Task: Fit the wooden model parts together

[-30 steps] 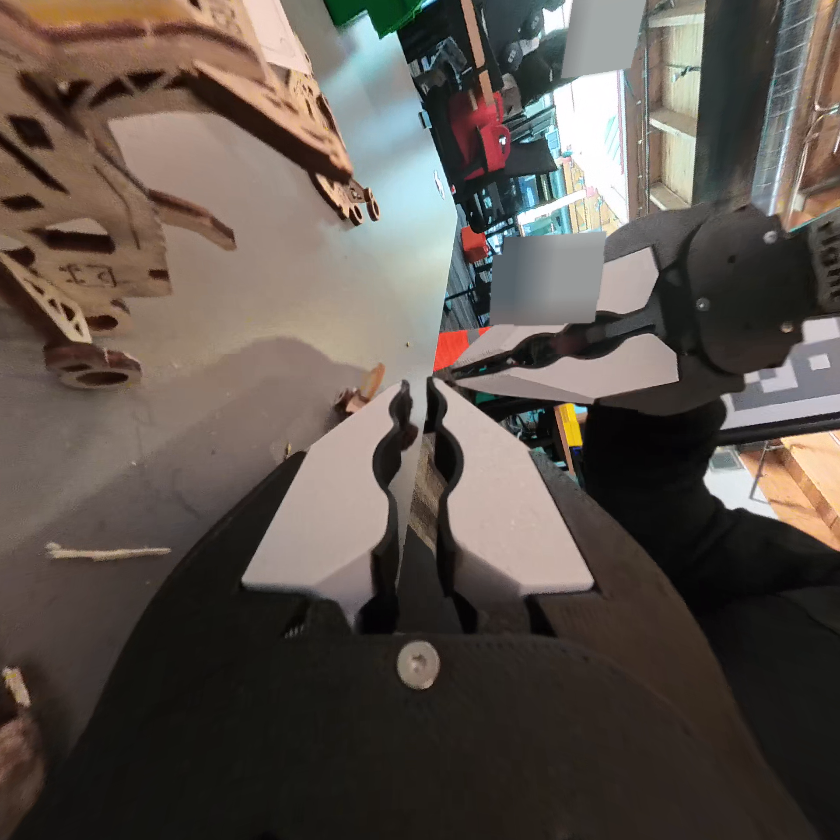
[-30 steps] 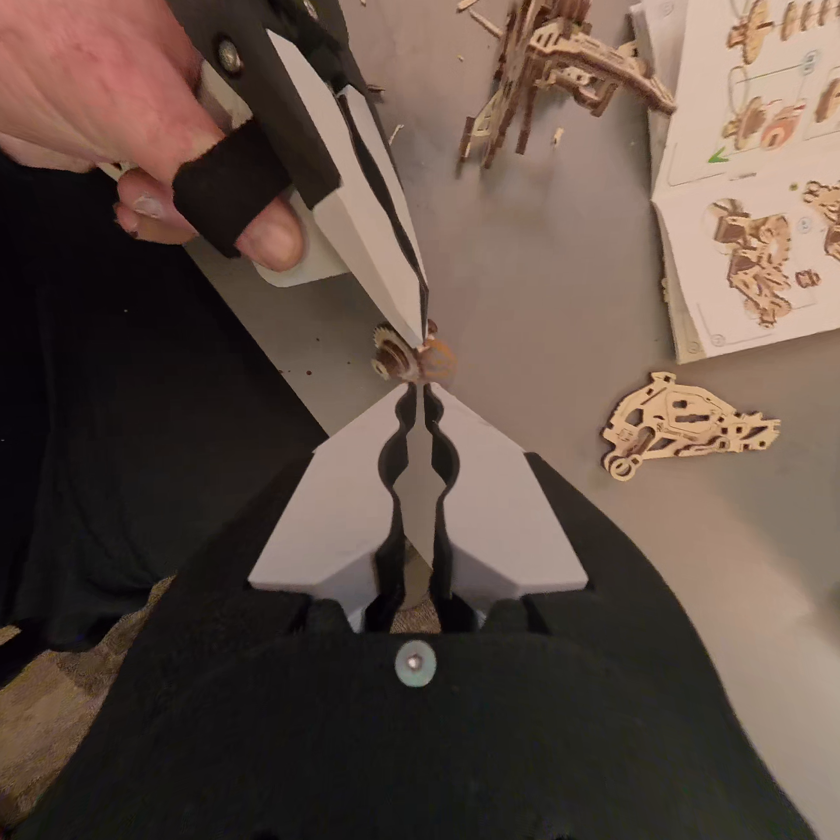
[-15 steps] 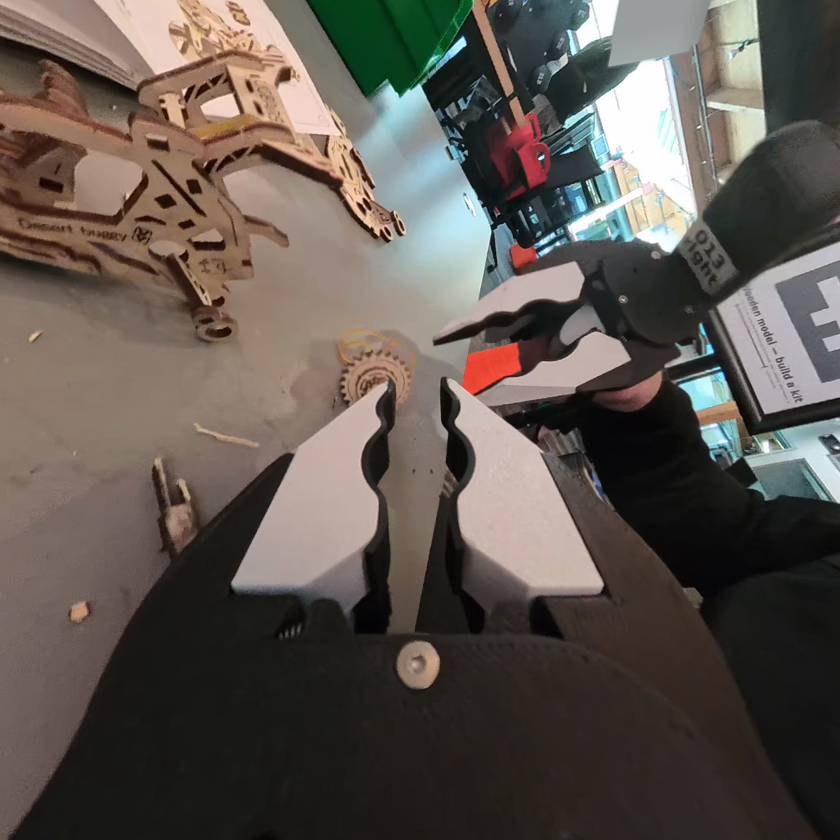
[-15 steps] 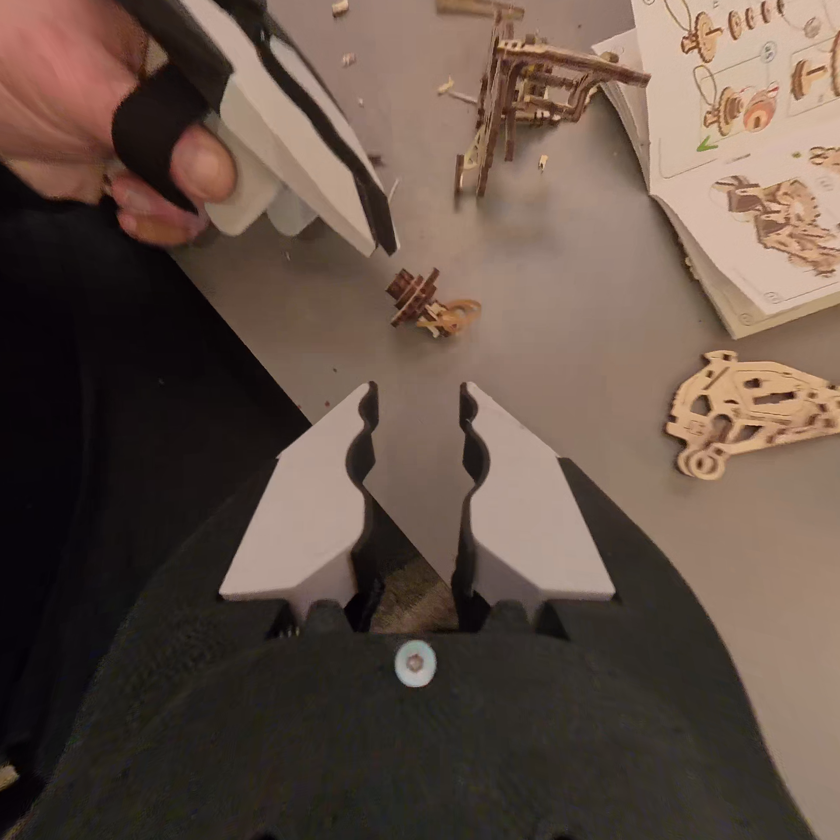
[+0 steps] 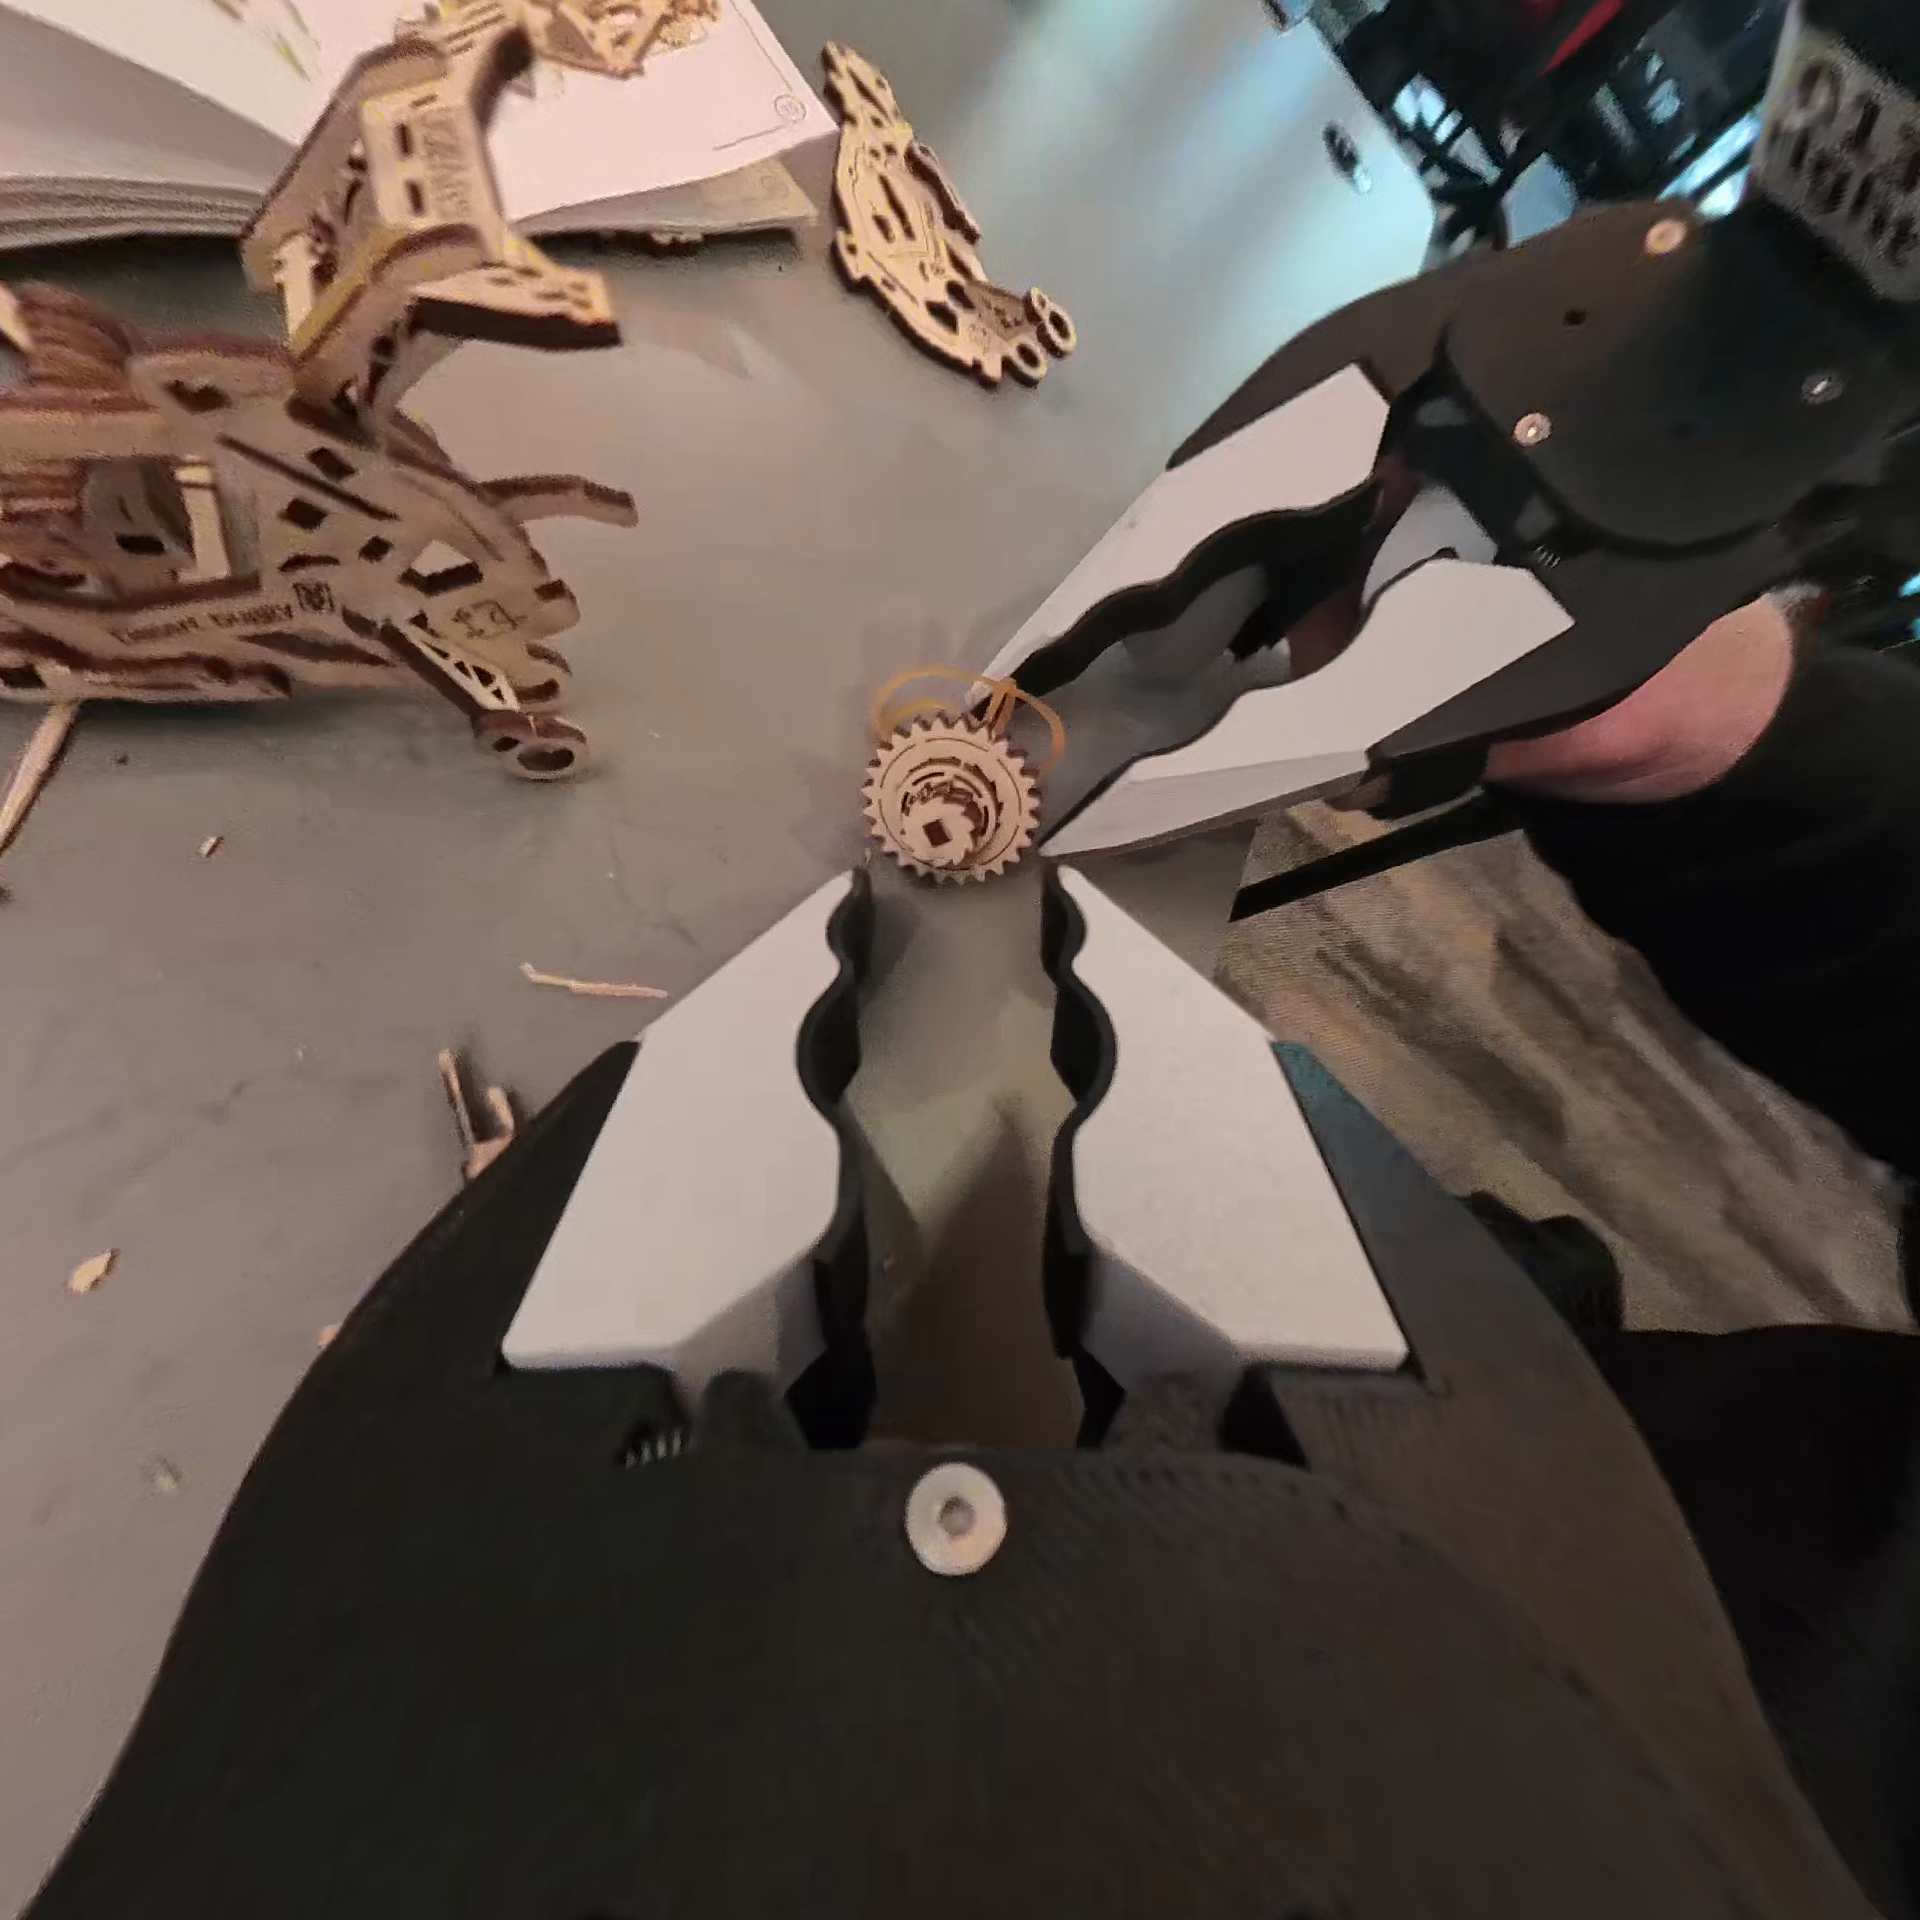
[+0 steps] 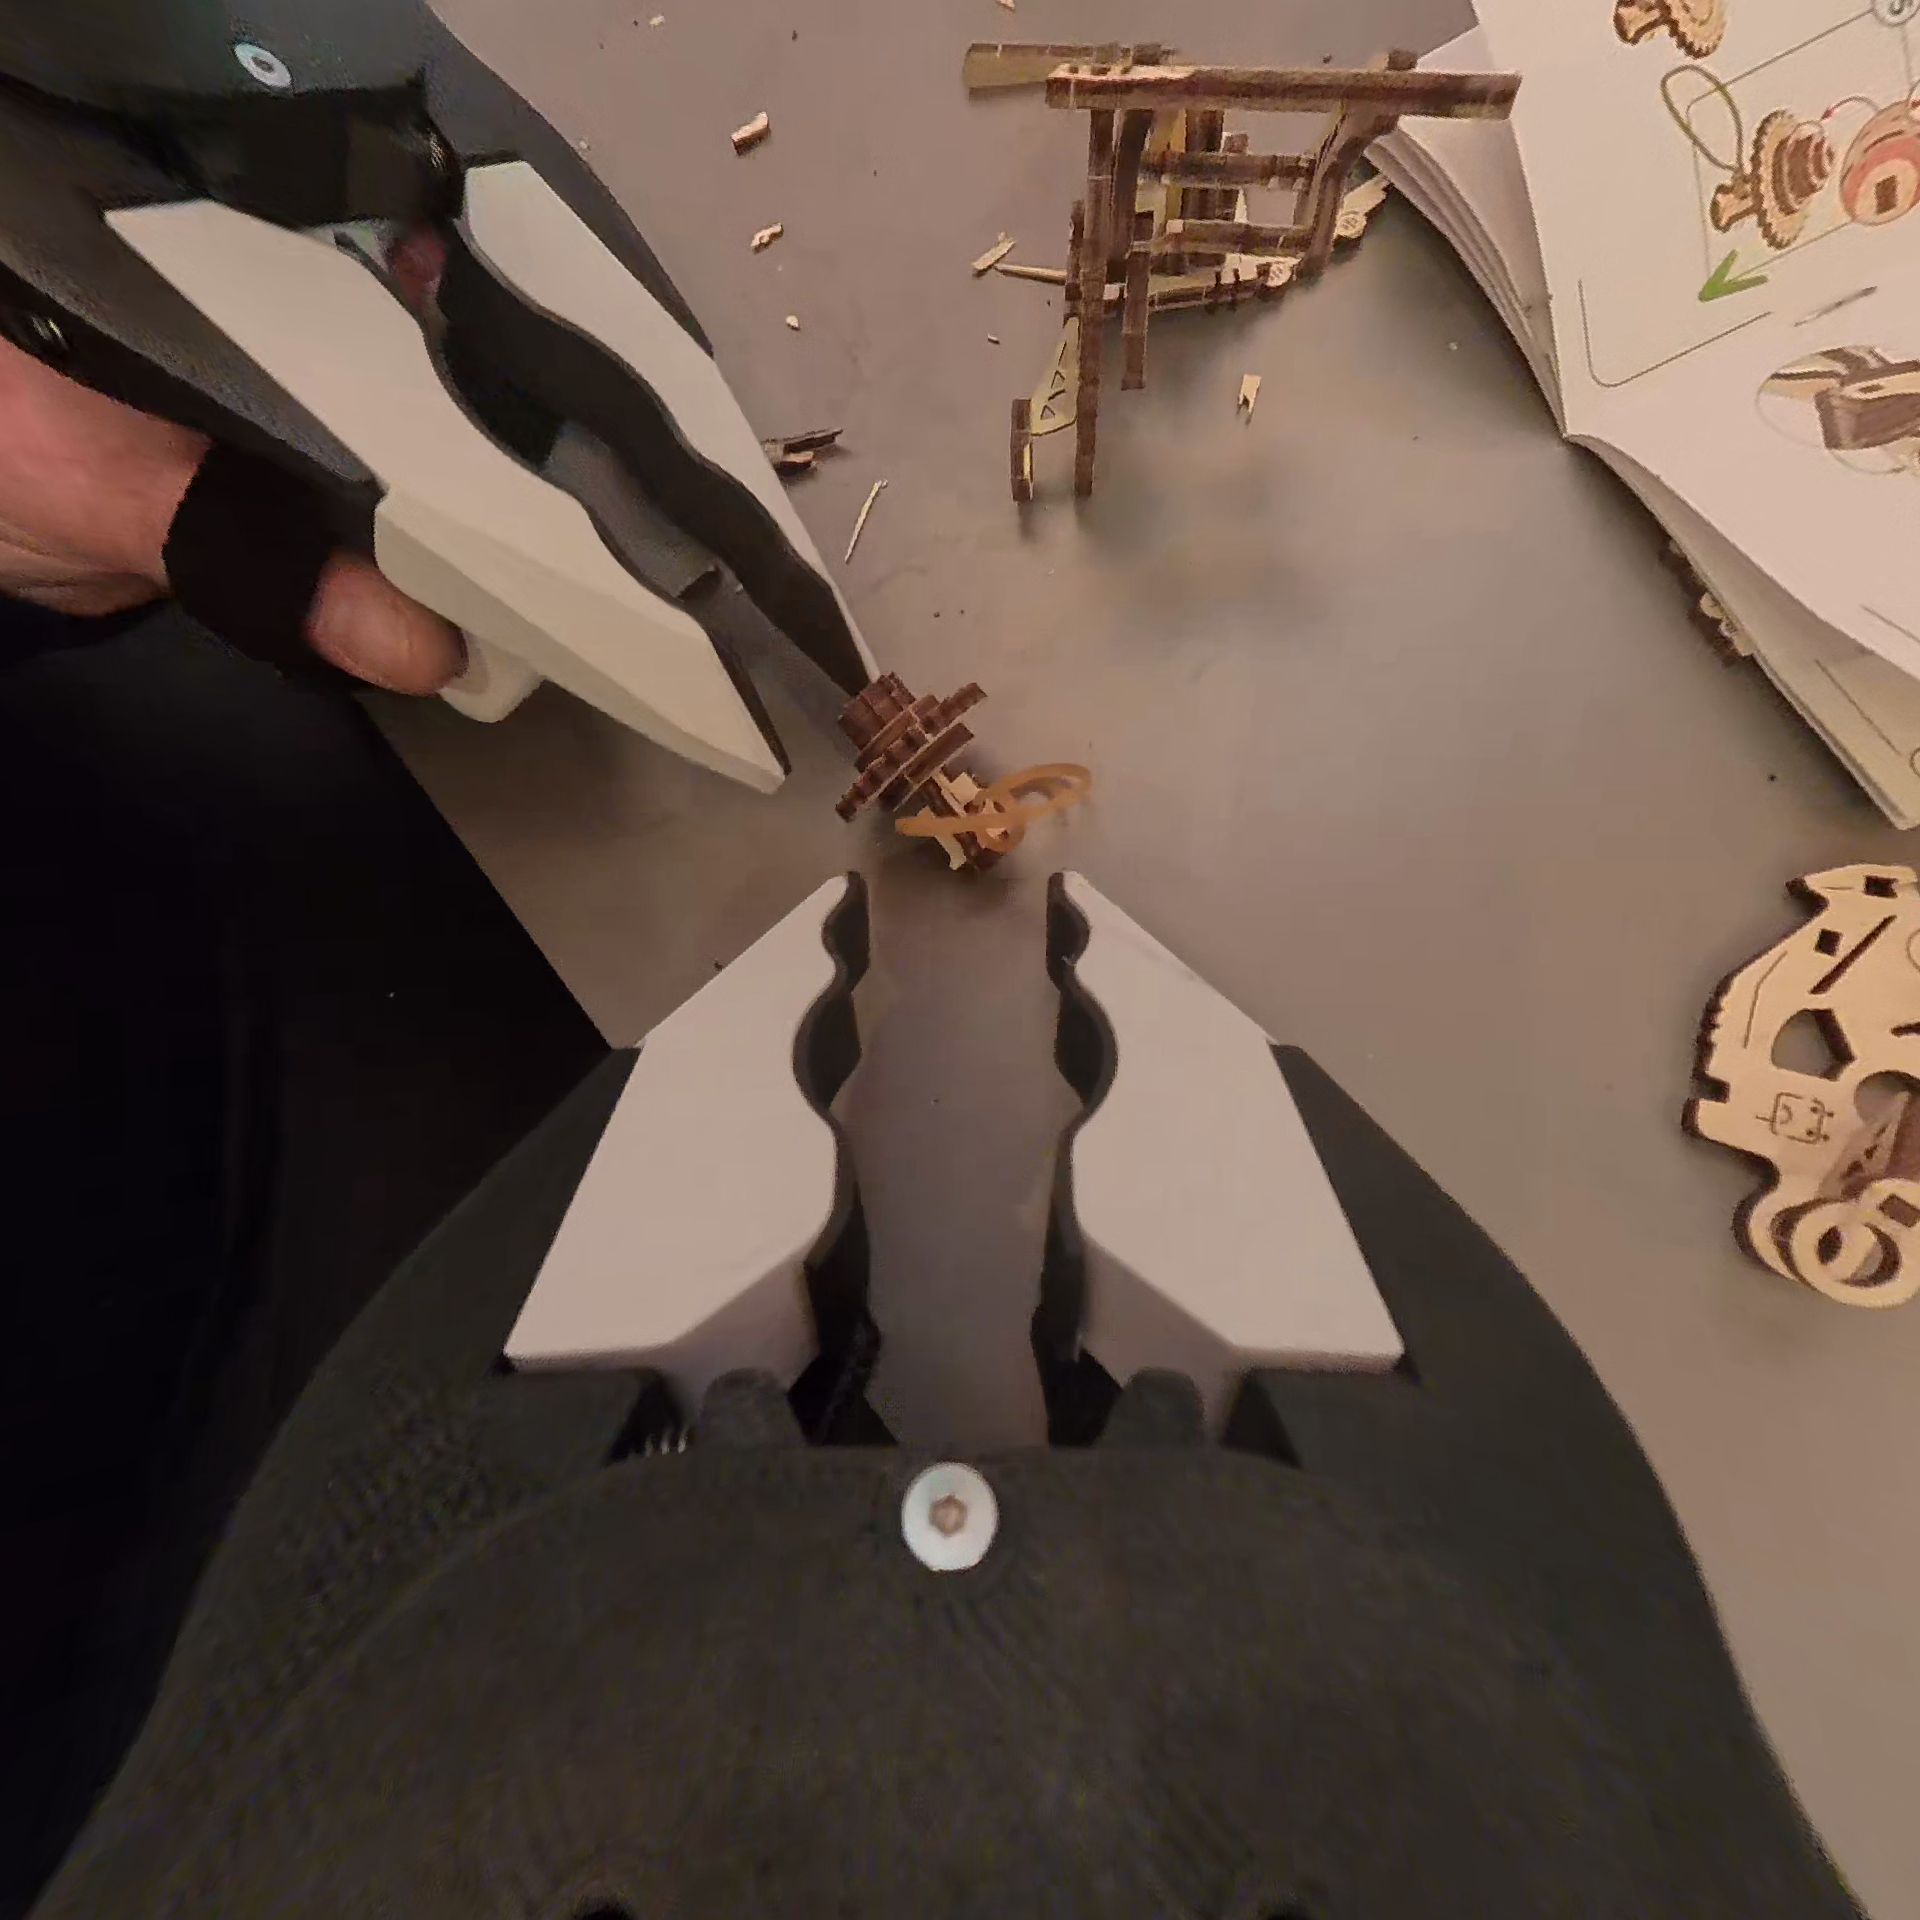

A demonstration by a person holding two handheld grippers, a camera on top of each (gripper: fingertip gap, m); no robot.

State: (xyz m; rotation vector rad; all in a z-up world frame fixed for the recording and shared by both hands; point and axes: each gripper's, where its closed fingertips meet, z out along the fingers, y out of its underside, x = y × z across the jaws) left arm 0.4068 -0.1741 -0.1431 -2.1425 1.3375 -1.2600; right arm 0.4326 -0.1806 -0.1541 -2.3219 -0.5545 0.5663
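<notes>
A small wooden gear stack (image 5: 951, 800) on a short axle, with a tan rubber band (image 5: 1023, 717) looped on it, lies on the grey table close to its near edge. It also shows in the right wrist view (image 6: 909, 753), band (image 6: 997, 805) to its right. My left gripper (image 5: 956, 883) is open and empty, its tips just short of the gear. It also shows in the right wrist view (image 6: 821, 727). My right gripper (image 6: 954, 883) is open and empty, just short of the axle end. From the left wrist view it (image 5: 1013, 769) reaches the gear from the right.
A partly built wooden frame model (image 5: 260, 540) (image 6: 1174, 239) stands farther in on the table. A flat wooden side panel (image 5: 935, 260) (image 6: 1818, 1091) and an open instruction booklet (image 5: 623, 104) (image 6: 1714, 364) lie beyond. Wood scraps (image 6: 769, 239) are scattered about. The table edge (image 6: 582, 935) runs at the left. Less than 4 cm separates the two grippers' tips.
One second ago both grippers were shut on the gear stack. Both have opened, the stack now lies on the table, and both open grippers have closed in on it again.
</notes>
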